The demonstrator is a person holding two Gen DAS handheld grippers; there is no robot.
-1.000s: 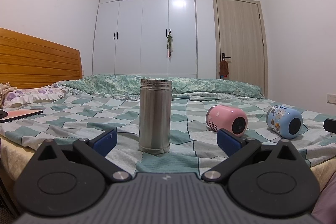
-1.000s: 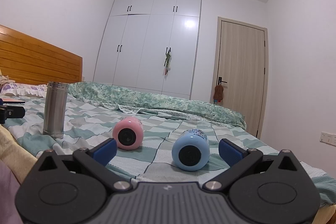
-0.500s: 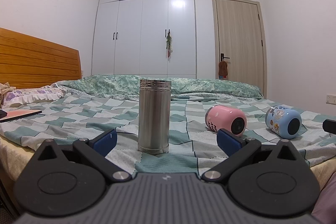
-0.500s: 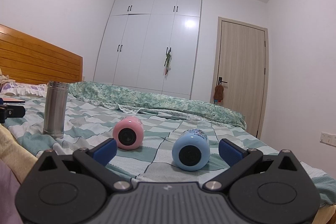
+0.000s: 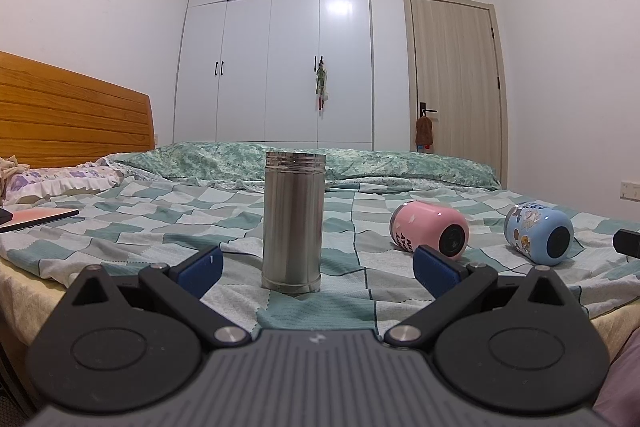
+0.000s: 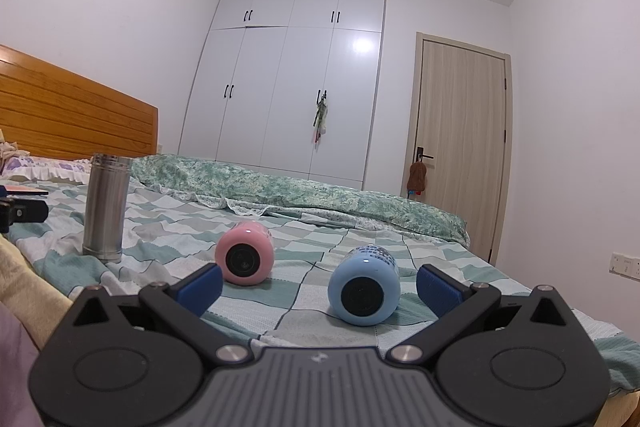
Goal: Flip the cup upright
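In the left wrist view almost nothing is shifting from a second ago: the steel cup (image 5: 292, 223) is standing upright on the bed (image 5: 120, 227), so no flip is underway, and the left gripper (image 5: 316, 265) is hanging wide open just before it, gripping nothing. In the right wrist view the scene is likewise holding steady; the pink cup (image 6: 245, 254) and blue cup (image 6: 365, 286) are lying on their sides right of the steel cup, and the right gripper (image 6: 318, 287) is gaping wide, empty, framing the blue cup without touching it.

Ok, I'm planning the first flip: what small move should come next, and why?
Probably ease the right tongs forward around the blue cup. It lies on its side on the bed, nearest those open tongs; the steel cup already stands upright, and the pink cup lies farther left.
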